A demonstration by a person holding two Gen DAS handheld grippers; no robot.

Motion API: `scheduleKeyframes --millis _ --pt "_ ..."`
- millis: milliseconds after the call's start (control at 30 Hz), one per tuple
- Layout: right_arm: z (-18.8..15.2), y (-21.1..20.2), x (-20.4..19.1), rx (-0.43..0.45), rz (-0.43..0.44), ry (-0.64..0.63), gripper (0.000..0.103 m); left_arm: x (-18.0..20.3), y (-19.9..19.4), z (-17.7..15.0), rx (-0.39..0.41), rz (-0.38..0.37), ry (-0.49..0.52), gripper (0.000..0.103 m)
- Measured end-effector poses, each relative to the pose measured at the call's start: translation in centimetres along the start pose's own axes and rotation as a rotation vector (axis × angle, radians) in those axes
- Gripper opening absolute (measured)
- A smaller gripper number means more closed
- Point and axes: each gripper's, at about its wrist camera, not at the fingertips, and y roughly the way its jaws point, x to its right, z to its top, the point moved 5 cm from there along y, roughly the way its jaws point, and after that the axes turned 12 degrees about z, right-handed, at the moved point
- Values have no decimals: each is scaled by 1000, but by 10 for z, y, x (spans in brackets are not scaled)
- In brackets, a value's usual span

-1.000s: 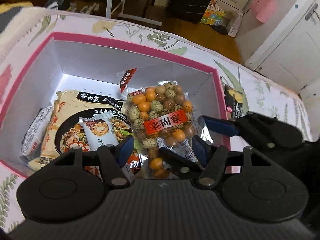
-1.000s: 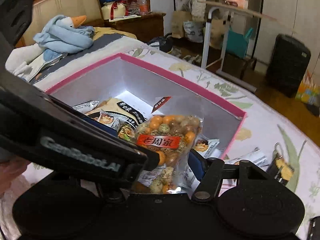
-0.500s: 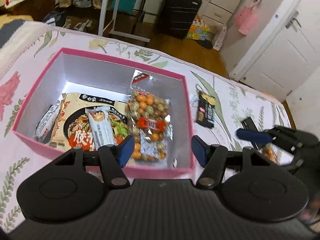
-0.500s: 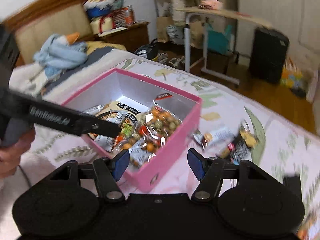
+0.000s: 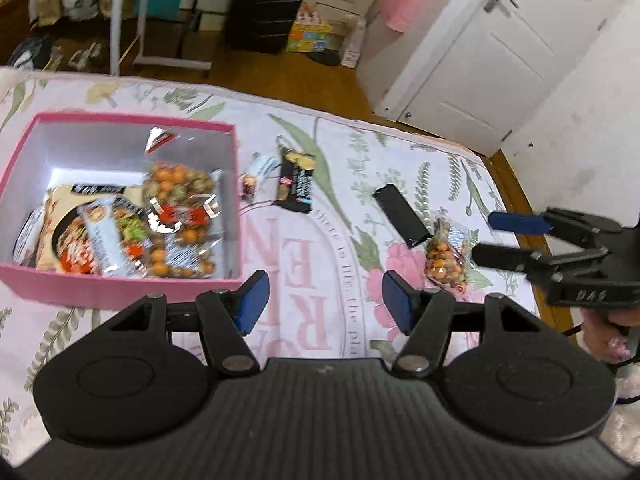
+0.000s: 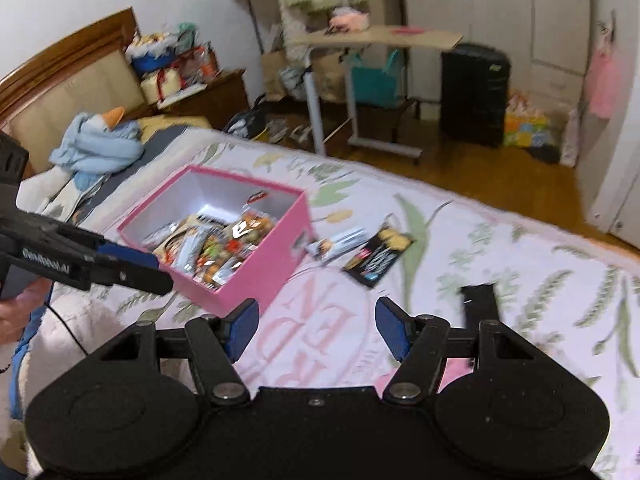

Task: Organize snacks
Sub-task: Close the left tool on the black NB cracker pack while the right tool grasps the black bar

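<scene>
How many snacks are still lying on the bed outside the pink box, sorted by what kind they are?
Bag of coated nuts: 1
Black packets: 2, one with writing, one plain
White wrapped snack: 1
Total: 4

A bedroom with a wooden floor

We see a bed (image 6: 500,248) under a floral cover, a wooden headboard (image 6: 68,76), a white door (image 5: 492,52), a black suitcase (image 6: 474,94), a rolling side table (image 6: 376,40) and white walls over brown floorboards (image 6: 480,176)
</scene>
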Motion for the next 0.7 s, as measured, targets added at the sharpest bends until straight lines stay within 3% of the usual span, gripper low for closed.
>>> scheduleKeyframes --millis 133,333,367,433,500,700 --pt "3 -17 19 37 -10 14 73 26 11 5 -15 -58 18 61" --pt "7 -5 54 33 -88 13 75 57 40 22 19 -46 38 61" --pt "9 2 63 24 -122 13 75 61 48 26 25 -37 37 61" --pt "18 10 82 25 -188 27 74 71 64 34 51 50 66 61" --pt "26 19 98 23 -182 54 74 80 79 43 80 119 121 61" --pt "23 44 138 71 -179 110 73 94 126 67 68 129 126 61"
